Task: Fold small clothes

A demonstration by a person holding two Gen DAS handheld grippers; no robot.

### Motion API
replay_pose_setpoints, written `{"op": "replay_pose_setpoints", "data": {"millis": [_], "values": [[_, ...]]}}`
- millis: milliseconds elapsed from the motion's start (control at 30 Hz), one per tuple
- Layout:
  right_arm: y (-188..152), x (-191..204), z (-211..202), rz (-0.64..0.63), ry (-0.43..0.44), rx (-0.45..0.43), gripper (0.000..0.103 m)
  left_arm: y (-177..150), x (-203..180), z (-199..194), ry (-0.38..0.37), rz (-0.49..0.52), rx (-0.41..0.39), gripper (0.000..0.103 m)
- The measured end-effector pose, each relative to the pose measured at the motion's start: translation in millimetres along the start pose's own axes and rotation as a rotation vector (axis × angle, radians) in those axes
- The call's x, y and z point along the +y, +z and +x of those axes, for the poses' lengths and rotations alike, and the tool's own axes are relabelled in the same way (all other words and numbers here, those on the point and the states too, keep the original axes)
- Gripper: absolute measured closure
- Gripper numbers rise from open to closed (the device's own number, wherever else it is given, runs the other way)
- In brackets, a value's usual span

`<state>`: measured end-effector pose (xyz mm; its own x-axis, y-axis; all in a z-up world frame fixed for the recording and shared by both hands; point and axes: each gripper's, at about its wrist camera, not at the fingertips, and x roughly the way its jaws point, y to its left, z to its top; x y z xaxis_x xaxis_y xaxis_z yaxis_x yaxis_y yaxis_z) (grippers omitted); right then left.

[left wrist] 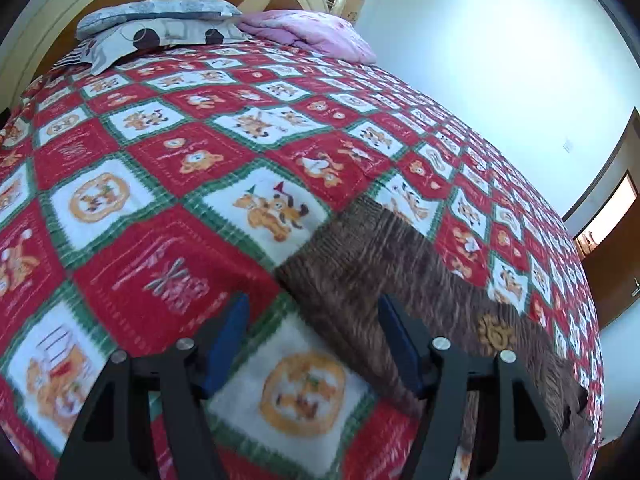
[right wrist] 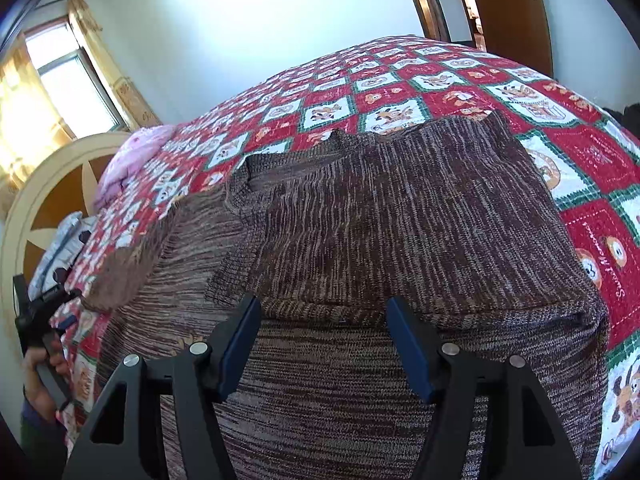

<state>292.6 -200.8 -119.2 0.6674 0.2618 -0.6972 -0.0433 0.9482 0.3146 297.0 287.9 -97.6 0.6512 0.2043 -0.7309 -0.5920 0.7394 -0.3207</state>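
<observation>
Two wrist views, low over the bed

We look down-forward along each gripper; both share the sweater.

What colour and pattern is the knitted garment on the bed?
The sweater is brown, streaked with tan; best seen in the right wrist view.

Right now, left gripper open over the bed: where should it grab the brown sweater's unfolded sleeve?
Probably the cuff end of the sleeve, coming down from above. It lies flat on the quilt, so pinch the knit edge. The left gripper already hovers open near it, nothing between its fingers.
</observation>
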Motion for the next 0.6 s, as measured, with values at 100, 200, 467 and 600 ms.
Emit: {"op": "replay_pose_setpoints", "data": {"millis": [100,200,467,600], "values": [[0,3,2,-0.011,-0.012,0.005,0.036,2,-2,11,-0.03,-0.015,0.018,0.034],[1,2,3,-0.007,-0.008,0.007,0.036,2,-8,16,-0.047,-0.001,0.01,0.04],[2,1,5,-0.013,-0.012,0.008,0.035,-1,4,29,-0.111,-0.041,0.033,0.094],[2,1,5,-0.008,-0.007,0.007,0.035,1,-11,23,-0.086,0.025,0.014,0.095]]}}
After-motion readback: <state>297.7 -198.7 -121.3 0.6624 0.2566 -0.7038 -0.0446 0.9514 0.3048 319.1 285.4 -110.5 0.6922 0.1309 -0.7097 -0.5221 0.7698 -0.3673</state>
